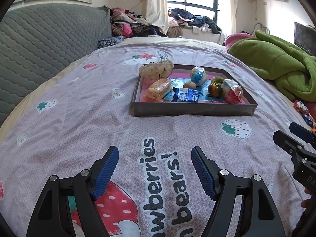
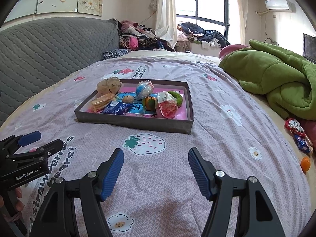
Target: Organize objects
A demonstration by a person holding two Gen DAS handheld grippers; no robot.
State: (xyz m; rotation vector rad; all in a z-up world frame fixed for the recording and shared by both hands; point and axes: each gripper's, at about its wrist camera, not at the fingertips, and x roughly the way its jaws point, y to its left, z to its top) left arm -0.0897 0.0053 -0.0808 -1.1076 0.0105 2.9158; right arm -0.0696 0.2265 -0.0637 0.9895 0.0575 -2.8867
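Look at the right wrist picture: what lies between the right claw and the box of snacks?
Only bedsheet: a printed strawberry, nothing loose. The right claw stands open, short of the box; the right wrist view shows this.

Each camera sits on a gripper and looks forward and down along its two fingers at the bed [image 1: 79,118]. The left wrist view sees its own left gripper [image 1: 155,169] close at the bottom, with the tray [image 1: 193,109] a bit to the right. The right wrist view sees the right gripper [image 2: 156,171] close up, with the tray [image 2: 134,122] a bit to the left. Both share the tray, the green blanket [image 1: 276,67], the window [image 2: 201,2], and each other's gripper at one edge.
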